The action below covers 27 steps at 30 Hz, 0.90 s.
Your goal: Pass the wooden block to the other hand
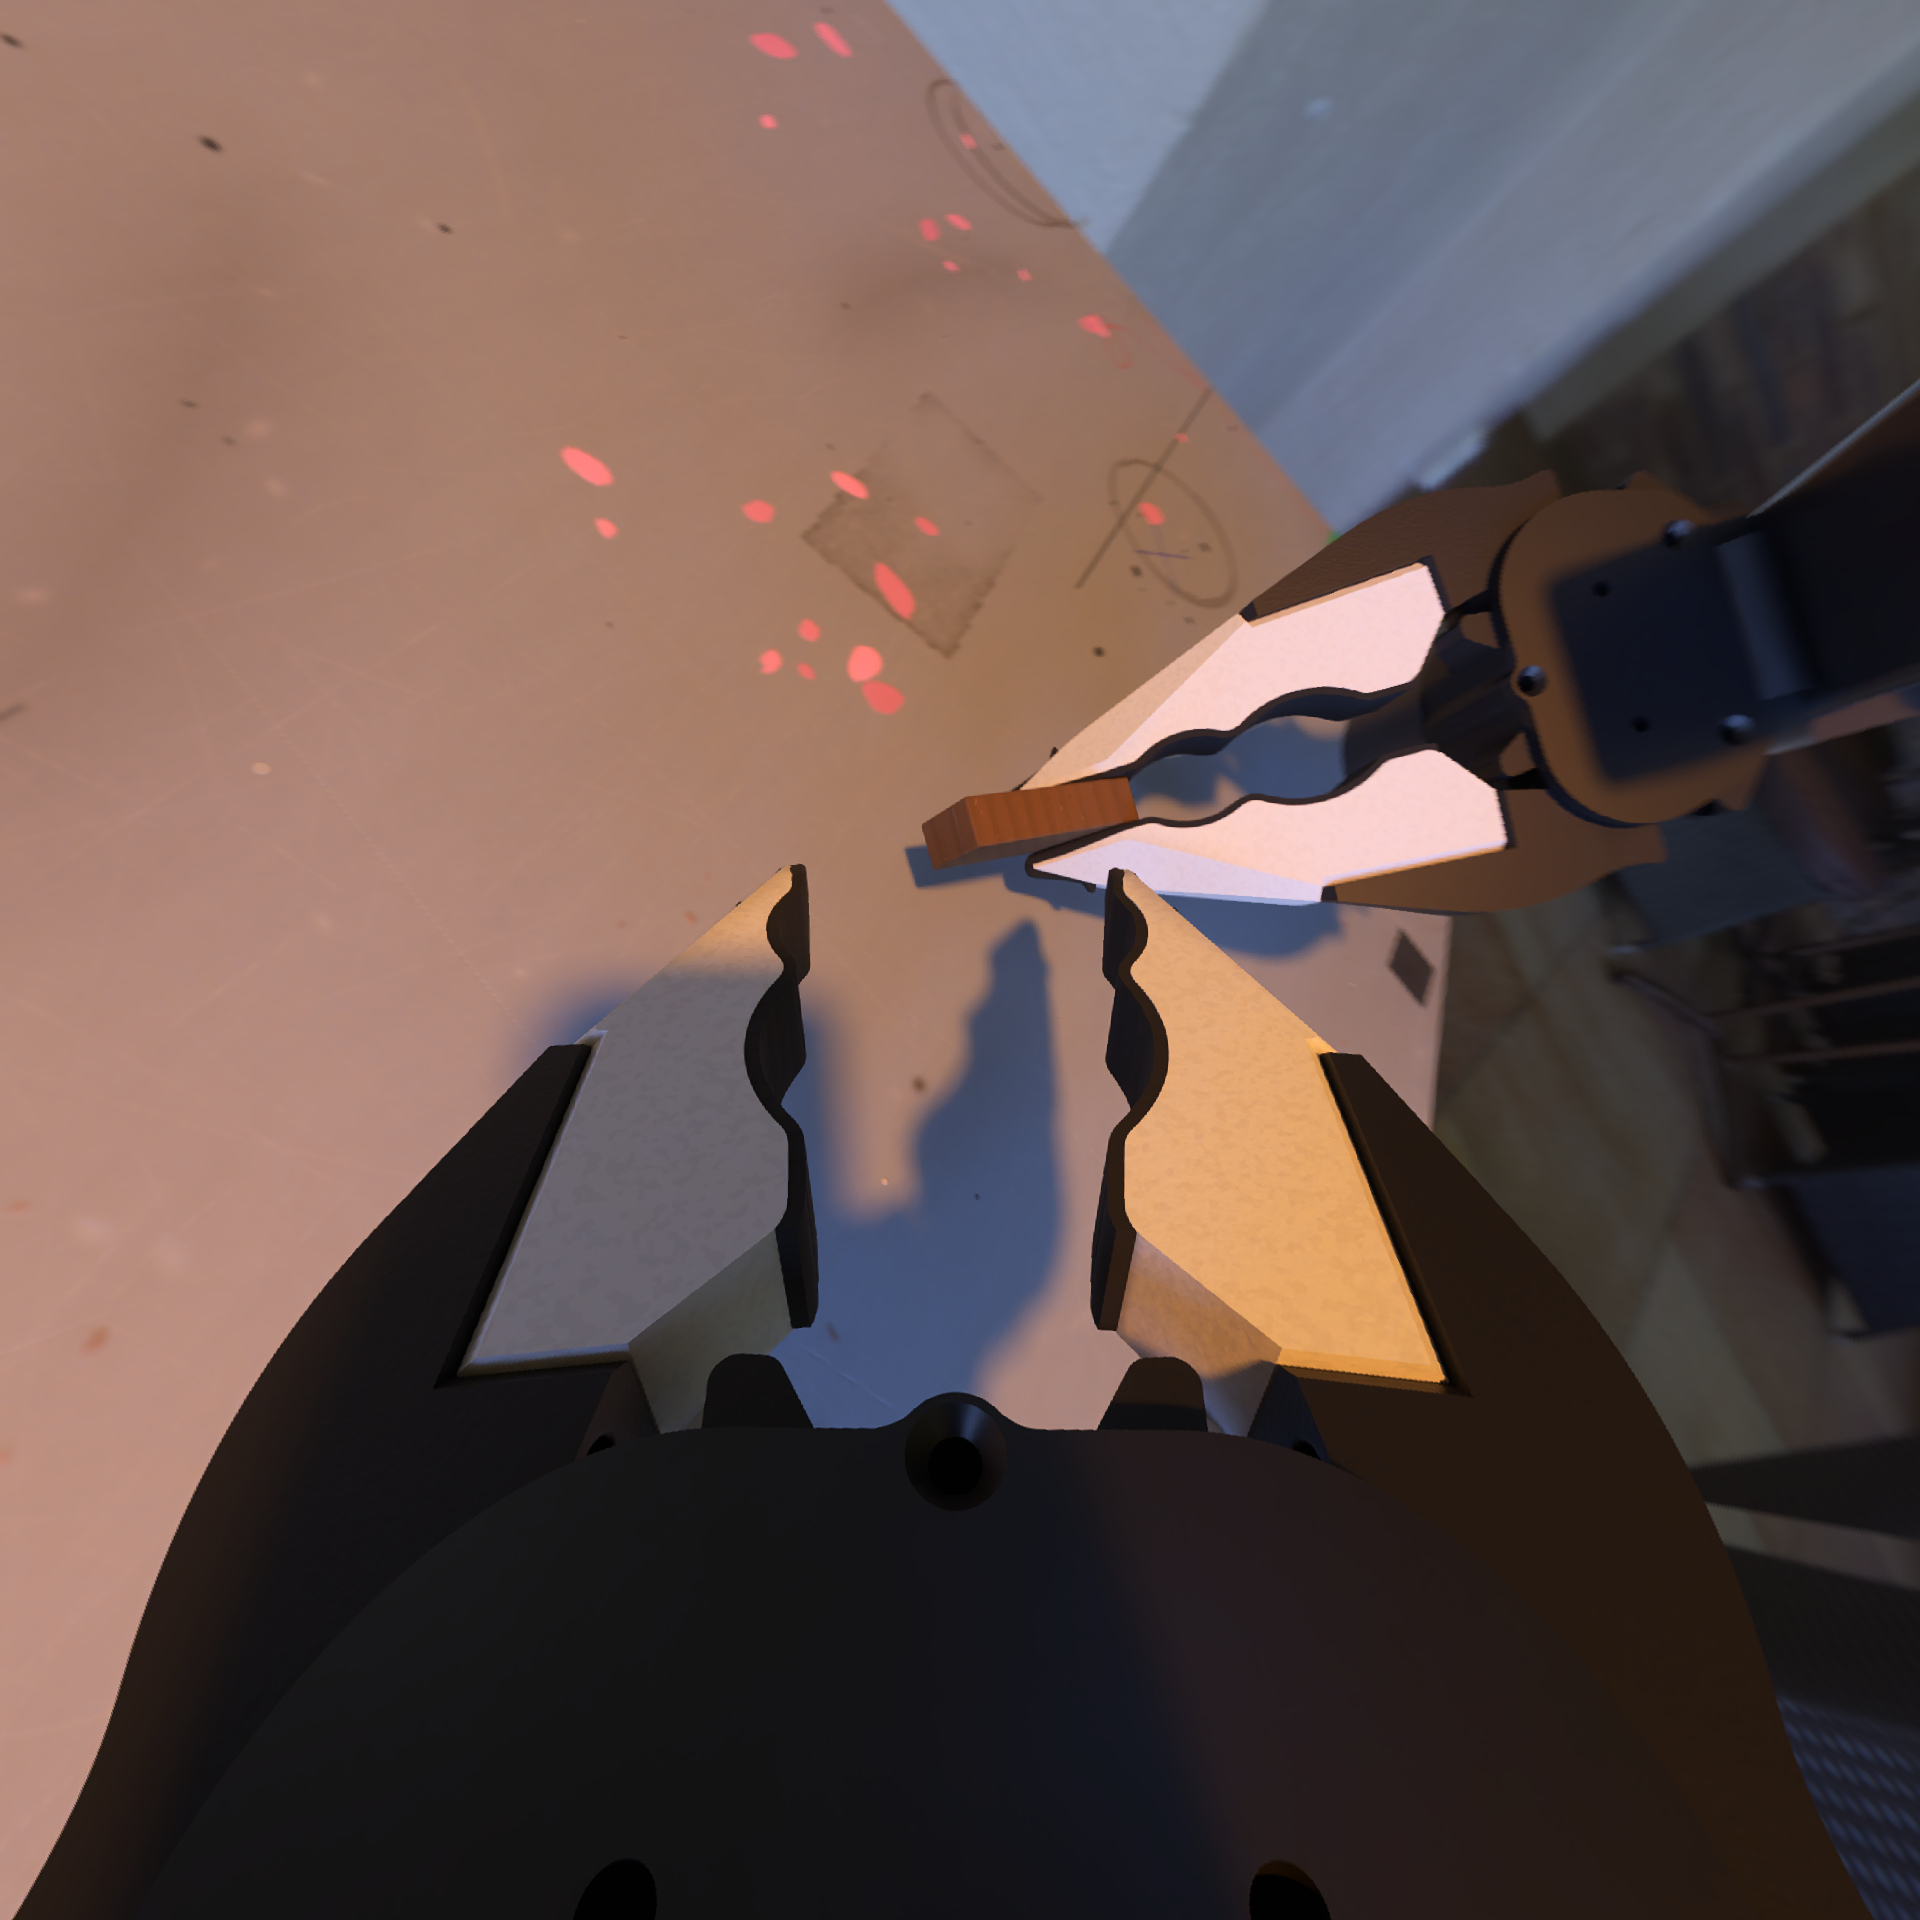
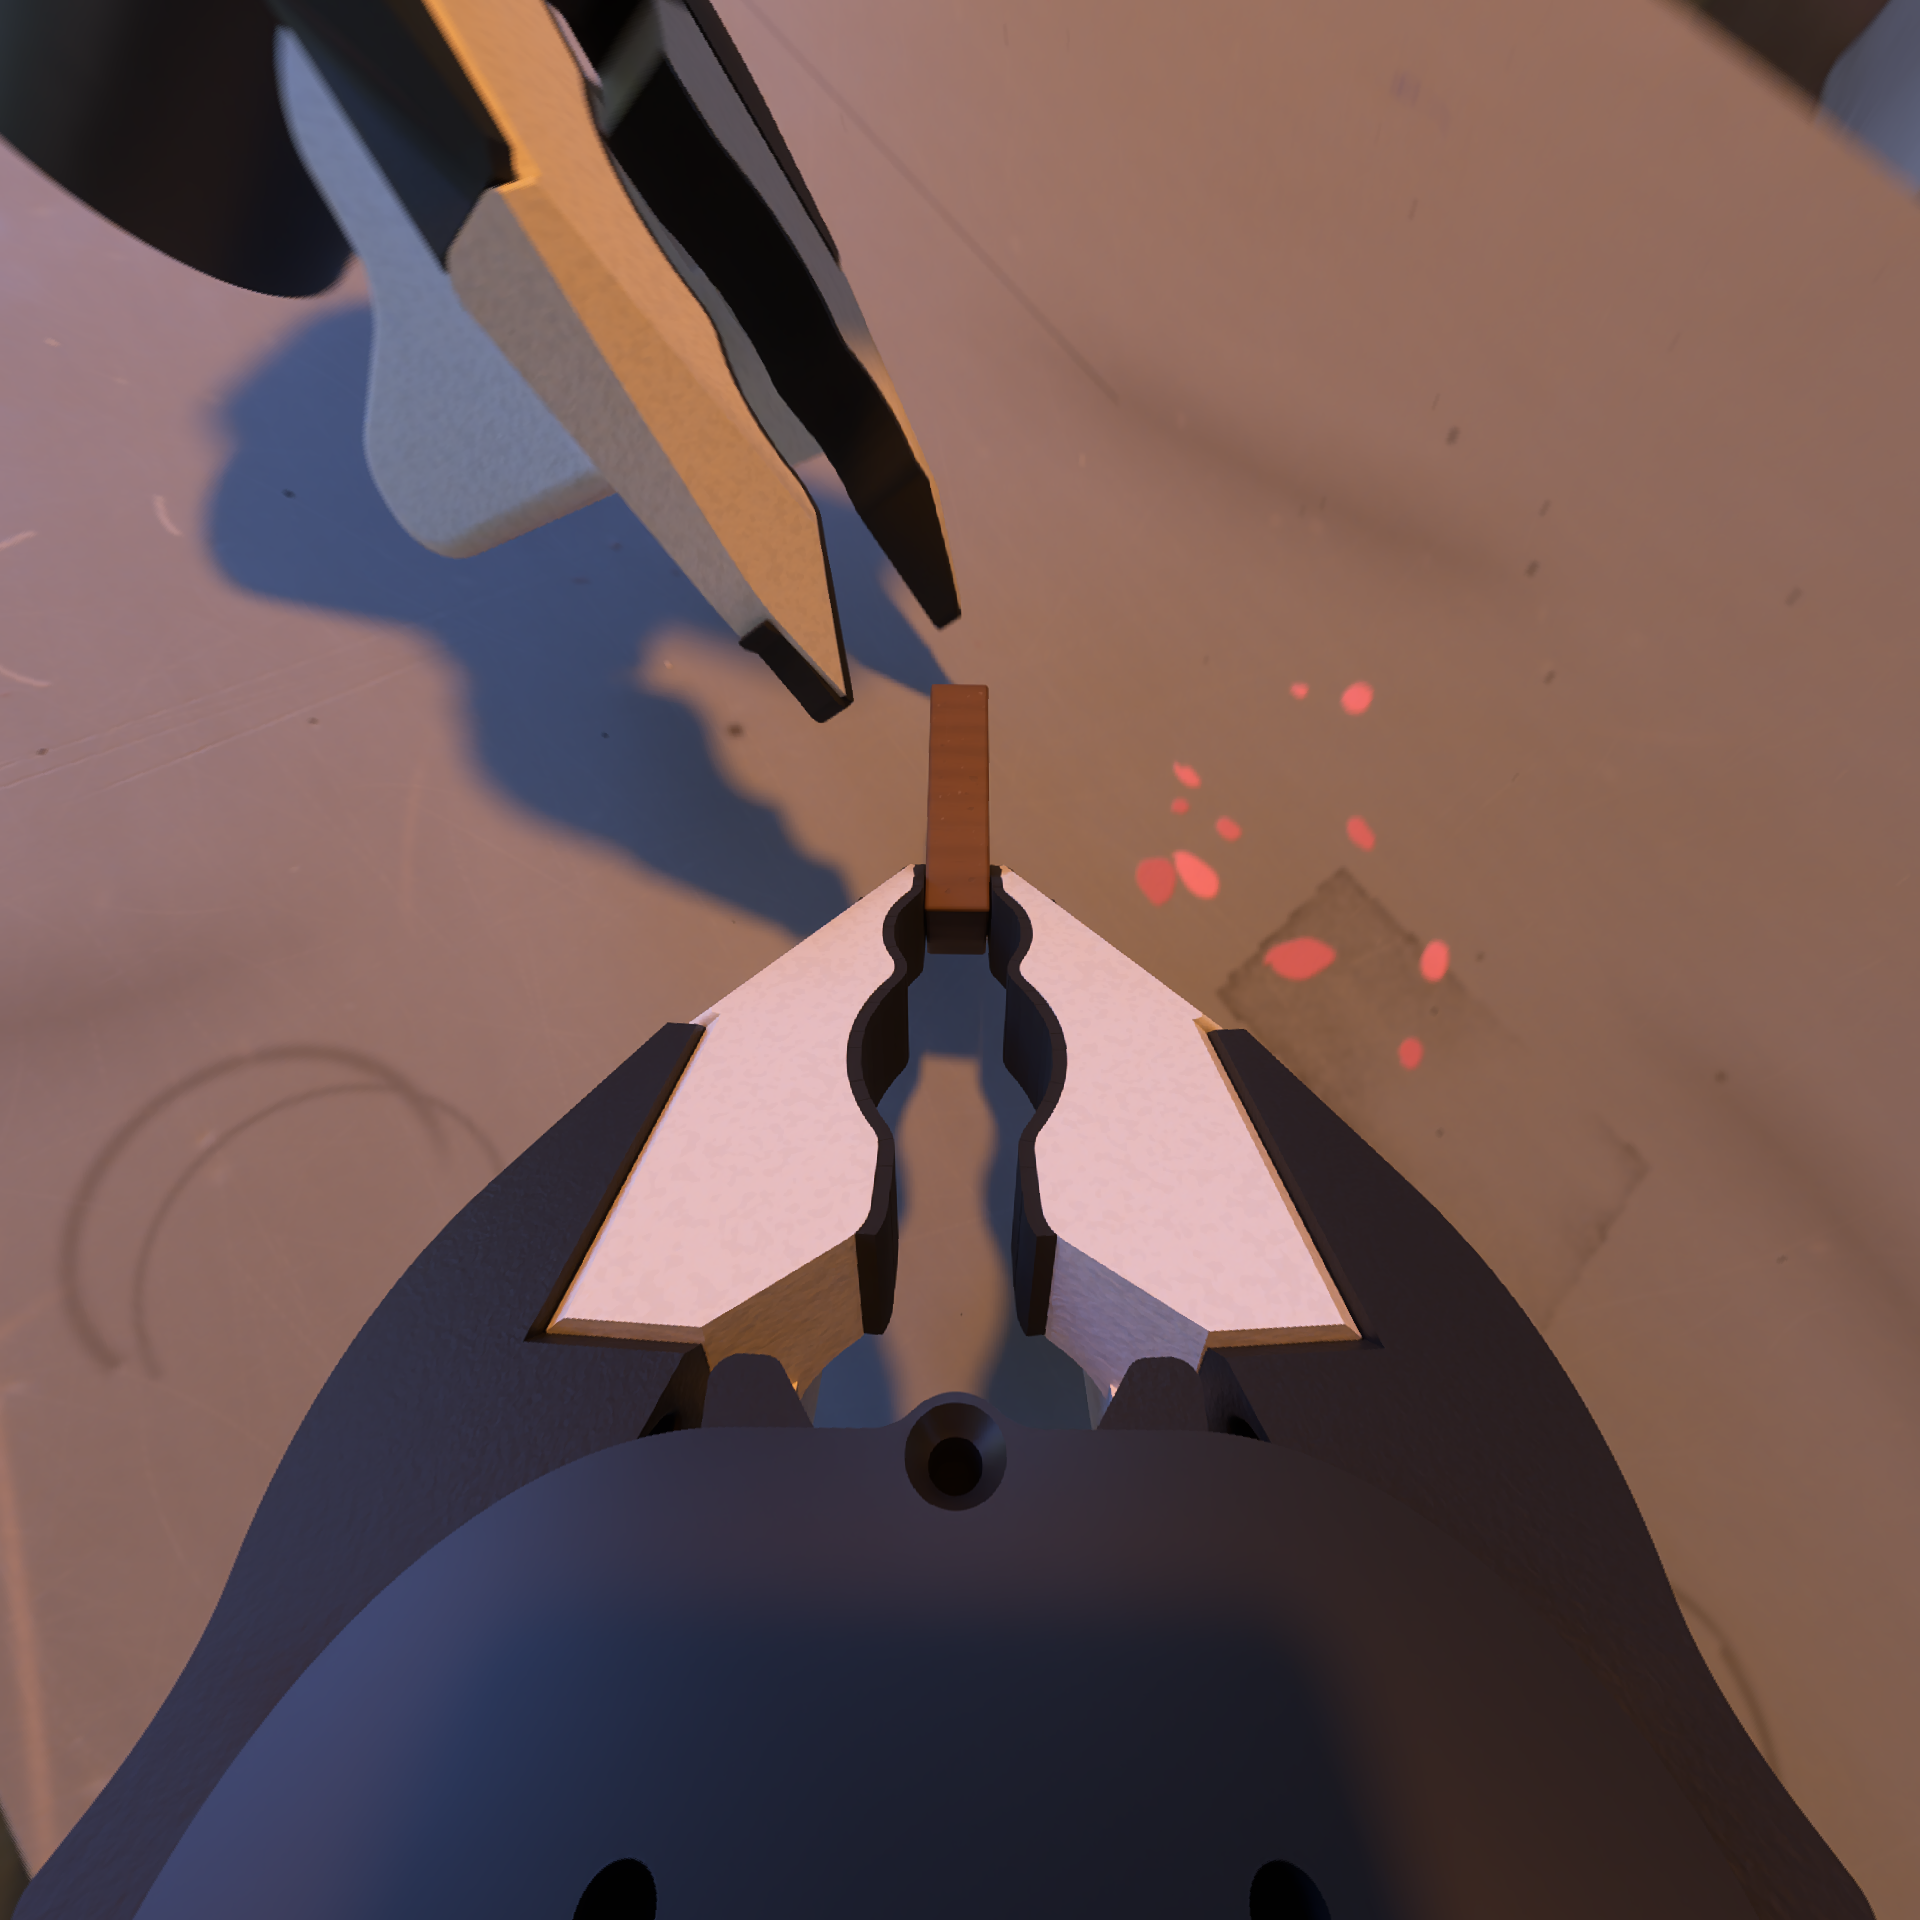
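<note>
Brown tabletop: the table (image 1: pixel 364 727) fills both views, scuffed, with dark shadows of both tools falling across it.
Table edge: only the left wrist view catches it, running down the right side, with a pale wall (image 1: pixel 1455 208) and dim clutter beyond.
Left gripper: here's the left gripper (image 1: pixel 956 883), fingers spread wide with nothing between them, tips just short of the block; the right wrist view shows it (image 2: pixel 894 665) from the side, slanting down from the top left, its tips hanging just above and beside the block's far end.
Right gripper: the right gripper (image 2: pixel 957 878) has its fingertips pinched on the block's near end; from the left wrist view it (image 1: pixel 1049 831) reaches in from the right, above the table.
Grey square patch: a faded patch (image 1: pixel 920 525) marks the tabletop, also seen right of the right gripper (image 2: pixel 1434 1101).
Wooden block: the wooden block (image 2: pixel 957 800) sticks straight out past the right gripper's tips; the left wrist view shows its long side (image 1: pixel 1023 821), lifted clear of the table with its shadow below.
Pink flecks: pink spots (image 1: pixel 873 665) scatter around the patch.
</note>
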Each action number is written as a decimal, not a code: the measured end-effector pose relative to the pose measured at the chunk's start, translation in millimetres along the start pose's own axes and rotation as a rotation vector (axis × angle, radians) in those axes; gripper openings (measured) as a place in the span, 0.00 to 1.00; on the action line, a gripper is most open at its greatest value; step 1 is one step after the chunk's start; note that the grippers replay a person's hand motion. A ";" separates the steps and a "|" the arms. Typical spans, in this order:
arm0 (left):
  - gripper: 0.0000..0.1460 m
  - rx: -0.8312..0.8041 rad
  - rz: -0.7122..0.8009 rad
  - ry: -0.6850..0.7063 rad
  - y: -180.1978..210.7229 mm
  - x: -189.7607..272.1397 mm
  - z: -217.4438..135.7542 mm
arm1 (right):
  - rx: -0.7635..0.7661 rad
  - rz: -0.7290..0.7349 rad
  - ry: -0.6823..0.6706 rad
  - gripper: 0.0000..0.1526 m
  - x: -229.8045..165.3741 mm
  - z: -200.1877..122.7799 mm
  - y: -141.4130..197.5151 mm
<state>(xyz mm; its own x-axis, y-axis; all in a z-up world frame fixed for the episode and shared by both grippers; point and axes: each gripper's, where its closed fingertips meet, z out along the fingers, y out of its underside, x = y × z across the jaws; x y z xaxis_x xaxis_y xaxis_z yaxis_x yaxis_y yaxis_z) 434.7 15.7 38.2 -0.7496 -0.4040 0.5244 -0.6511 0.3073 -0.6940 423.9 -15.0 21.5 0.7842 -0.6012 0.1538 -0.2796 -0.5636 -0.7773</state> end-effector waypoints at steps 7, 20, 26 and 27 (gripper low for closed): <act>0.41 0.059 -0.014 0.362 -11.6 34.0 -29.1 | 0.311 -0.370 0.096 0.07 -14.2 -38.3 -39.6; 0.43 -0.023 0.163 0.532 2.5 80.8 -25.3 | 0.409 -0.795 0.360 0.07 -28.8 -63.5 -58.7; 0.24 0.033 0.243 0.555 -0.4 91.2 -31.0 | 0.416 -0.852 0.376 0.07 -35.2 -64.5 -57.8; 0.22 0.033 0.250 0.545 0.0 91.5 -30.3 | 0.417 -0.856 0.380 0.07 -35.6 -64.5 -57.9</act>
<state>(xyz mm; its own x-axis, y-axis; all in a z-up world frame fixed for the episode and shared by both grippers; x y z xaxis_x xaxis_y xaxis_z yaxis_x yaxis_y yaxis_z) 362.5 4.8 101.1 -0.8382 0.1802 0.5147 -0.4495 0.3060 -0.8392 376.4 2.5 100.5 0.3827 -0.2711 0.8832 0.5631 -0.6894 -0.4556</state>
